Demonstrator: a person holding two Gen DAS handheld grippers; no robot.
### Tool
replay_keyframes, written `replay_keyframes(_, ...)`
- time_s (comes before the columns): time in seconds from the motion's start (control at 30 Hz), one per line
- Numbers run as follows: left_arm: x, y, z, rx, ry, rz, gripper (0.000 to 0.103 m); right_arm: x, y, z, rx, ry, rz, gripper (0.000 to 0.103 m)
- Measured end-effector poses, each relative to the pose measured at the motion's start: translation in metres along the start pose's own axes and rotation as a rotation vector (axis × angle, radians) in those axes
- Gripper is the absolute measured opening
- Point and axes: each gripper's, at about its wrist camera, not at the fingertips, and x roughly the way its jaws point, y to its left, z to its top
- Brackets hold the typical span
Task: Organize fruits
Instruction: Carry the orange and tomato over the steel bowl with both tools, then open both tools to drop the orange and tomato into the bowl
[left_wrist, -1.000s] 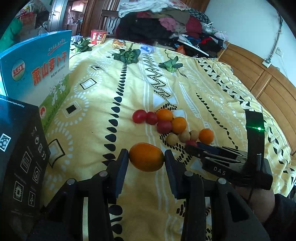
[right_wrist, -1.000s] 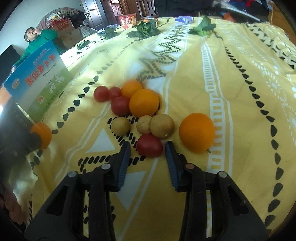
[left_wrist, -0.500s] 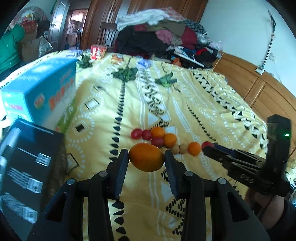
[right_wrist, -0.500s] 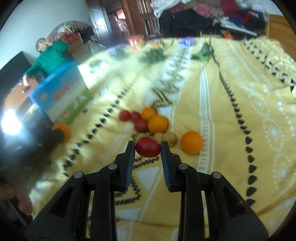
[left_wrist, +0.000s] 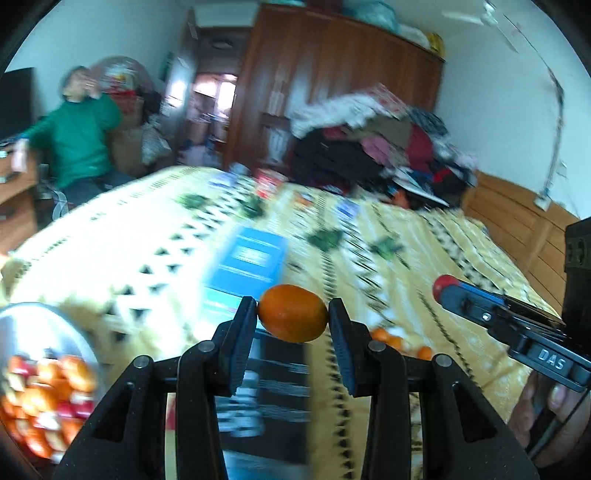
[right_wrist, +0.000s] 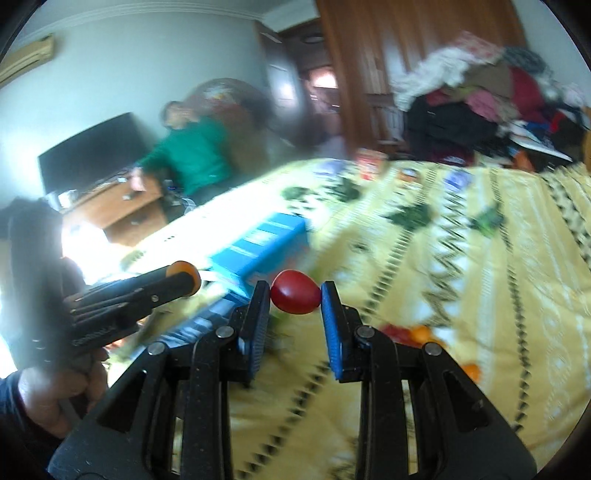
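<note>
My left gripper (left_wrist: 292, 319) is shut on an orange (left_wrist: 292, 317) and holds it high above the bed. My right gripper (right_wrist: 295, 295) is shut on a red tomato (right_wrist: 294, 291), also lifted. In the left wrist view the right gripper (left_wrist: 448, 290) shows at the right with the tomato (left_wrist: 440, 284) at its tip. In the right wrist view the left gripper (right_wrist: 184, 280) shows at the left with the orange (right_wrist: 192, 277). A clear bowl (left_wrist: 26, 314) at the lower left holds several oranges and tomatoes (left_wrist: 48, 391). Several fruits (right_wrist: 413, 334) lie on the yellow bedspread (right_wrist: 480, 266).
A blue box (left_wrist: 251, 266) and a black box (left_wrist: 273, 376) stand on the bed ahead. A person in green (left_wrist: 77, 140) sits at the far left. Clothes (left_wrist: 369, 147) are piled at the bed's far end. Leafy greens (right_wrist: 410, 216) lie on the bedspread.
Both grippers have risen and swung left with their fruits. The bowl of fruit has come into the left wrist view. The fruit pile now lies lower and farther away.
</note>
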Motion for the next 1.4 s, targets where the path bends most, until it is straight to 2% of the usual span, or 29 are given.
replay_keyframes(0.3, -0.077, 0.138, 0.006, -0.144, -0.074, 0.255, 0.041, 0.05, 0.125, 0.018, -0.098, 0.045, 0.228, 0.029)
replay_keyframes(0.5, -0.091, 0.215, -0.018, -0.244, -0.021, 0.377, 0.041, 0.091, 0.192, 0.012, -0.136, 0.127, 0.329, 0.029)
replay_keyframes(0.7, -0.088, 0.241, -0.046, -0.252, 0.043, 0.427, 0.041, 0.125, 0.239, -0.004, -0.188, 0.223, 0.369, 0.029)
replay_keyframes(0.93, -0.086, 0.262, -0.064, -0.26, 0.089, 0.467, 0.041, 0.151, 0.268, -0.019, -0.23, 0.306, 0.377, 0.029)
replay_keyframes(1.4, -0.086, 0.277, -0.069, -0.291, 0.101, 0.467, 0.041, 0.168, 0.286, -0.03, -0.244, 0.352, 0.355, 0.029)
